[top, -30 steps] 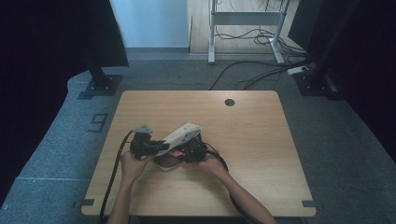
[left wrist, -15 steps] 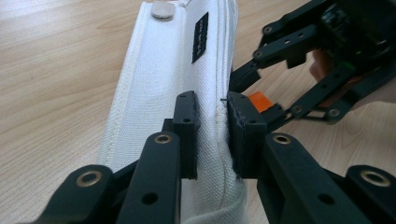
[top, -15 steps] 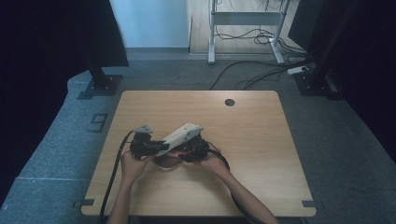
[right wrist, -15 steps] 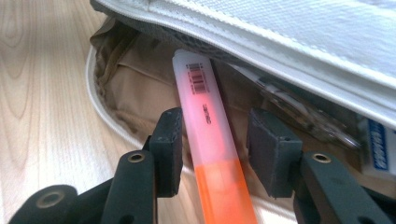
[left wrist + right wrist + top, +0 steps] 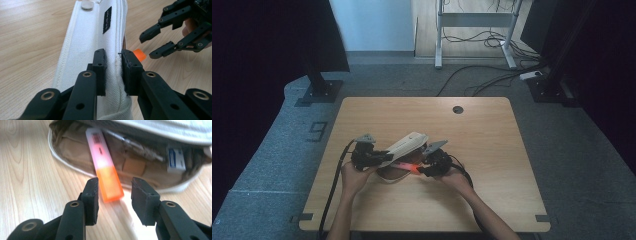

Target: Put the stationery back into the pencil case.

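The left gripper point(image 5: 371, 156), at the left of the bench point(image 5: 492, 150), has its jaws clamped on the upper flap of a white pencil case point(image 5: 87, 45), pinching the fabric along the seam. That grip appears to lift the flap and keep the case's mouth gaping toward the other hand, so the inside is reachable. The case lies on the bench between the two hands, its open side facing the right gripper point(image 5: 113, 195).

In the middle, an orange highlighter point(image 5: 105, 167) sticks out of the opening, its far end among the pens and a small blue-and-white box inside, its orange near end out over the wood.

To the right, the right gripper's jaws stand on either side of the highlighter's orange end with a gap visible at the right jaw, so they are apart and not pressing it; they have just been closing slightly. The slanted pose of the highlighter gives those jaws a free end to take.
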Available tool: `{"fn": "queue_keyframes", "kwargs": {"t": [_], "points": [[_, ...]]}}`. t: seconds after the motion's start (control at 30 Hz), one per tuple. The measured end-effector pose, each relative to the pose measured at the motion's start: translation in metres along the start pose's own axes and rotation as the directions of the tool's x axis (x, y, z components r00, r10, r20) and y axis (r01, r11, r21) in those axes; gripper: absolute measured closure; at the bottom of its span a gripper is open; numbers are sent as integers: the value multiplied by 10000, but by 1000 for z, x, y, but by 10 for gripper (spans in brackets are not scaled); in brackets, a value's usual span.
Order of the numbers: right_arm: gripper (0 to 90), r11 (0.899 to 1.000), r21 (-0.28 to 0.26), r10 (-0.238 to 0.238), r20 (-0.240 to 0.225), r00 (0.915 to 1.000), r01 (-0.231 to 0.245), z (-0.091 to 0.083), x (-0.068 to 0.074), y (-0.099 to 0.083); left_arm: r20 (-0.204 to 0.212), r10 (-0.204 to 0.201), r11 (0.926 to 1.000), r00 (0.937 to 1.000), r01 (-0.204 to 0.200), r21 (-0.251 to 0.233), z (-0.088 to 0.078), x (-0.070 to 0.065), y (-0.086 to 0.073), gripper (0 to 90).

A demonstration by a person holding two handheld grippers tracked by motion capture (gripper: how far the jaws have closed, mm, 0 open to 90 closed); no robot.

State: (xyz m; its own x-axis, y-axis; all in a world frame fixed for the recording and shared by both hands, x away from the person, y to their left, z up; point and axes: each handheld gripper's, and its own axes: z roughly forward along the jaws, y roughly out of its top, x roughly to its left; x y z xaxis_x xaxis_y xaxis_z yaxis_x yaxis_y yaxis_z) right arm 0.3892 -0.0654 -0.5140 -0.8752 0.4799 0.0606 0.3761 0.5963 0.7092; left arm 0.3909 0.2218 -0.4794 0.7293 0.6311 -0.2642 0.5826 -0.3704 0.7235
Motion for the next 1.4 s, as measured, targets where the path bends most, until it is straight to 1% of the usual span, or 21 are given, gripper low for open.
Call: {"fn": "queue_keyframes", "kwargs": {"t": [0.03,0.13,0.23,0.27,0.43,0.47,0.53,0.63,0.7,0.77,1.1,1.4], "points": [[575,9999,47,96,-44,9999,-96,-2,0,-3,-3,-1,10000,10000,1,1,0,0,0,748],[600,9998,110,176,-89,9998,-175,-2,0,-11,-2,-10,10000,10000,10,-4,0,0,0,748],[628,9994,172,299,-192,9994,-296,-1,2,-16,-5,-10,10000,10000,10,-12,0,0,0,749],[634,9995,155,266,-167,9995,-264,1,2,-17,-6,-8,10000,10000,8,-9,0,0,0,748],[663,9989,263,392,-196,9990,-386,6,2,-20,-8,4,10000,10000,-4,-2,0,0,0,748],[691,9989,281,389,-197,9990,-384,8,2,-20,-7,3,10000,10000,-3,-2,0,0,0,748],[709,9989,267,379,-161,9992,-375,10,2,-20,-16,17,10000,10000,-17,14,0,0,0,748],[731,9988,265,425,-140,9990,-421,12,1,-18,-12,18,10000,10000,-18,13,0,0,0,748],[738,9992,228,345,-86,9994,-343,14,0,-17,-15,10,10000,10000,-10,14,0,0,0,748],[740,9991,240,335,8,9994,-336,16,0,-15,-7,20,10000,10000,-20,7,0,0,0,748],[742,9996,82,268,199,9994,-270,26,-3,-4,10,11,10000,10000,-11,15,1,0,0,747],[738,9997,-12,259,273,9993,-258,35,-6,9,28,12,10000,10000,-12,90,2,-1,0,744]]}}
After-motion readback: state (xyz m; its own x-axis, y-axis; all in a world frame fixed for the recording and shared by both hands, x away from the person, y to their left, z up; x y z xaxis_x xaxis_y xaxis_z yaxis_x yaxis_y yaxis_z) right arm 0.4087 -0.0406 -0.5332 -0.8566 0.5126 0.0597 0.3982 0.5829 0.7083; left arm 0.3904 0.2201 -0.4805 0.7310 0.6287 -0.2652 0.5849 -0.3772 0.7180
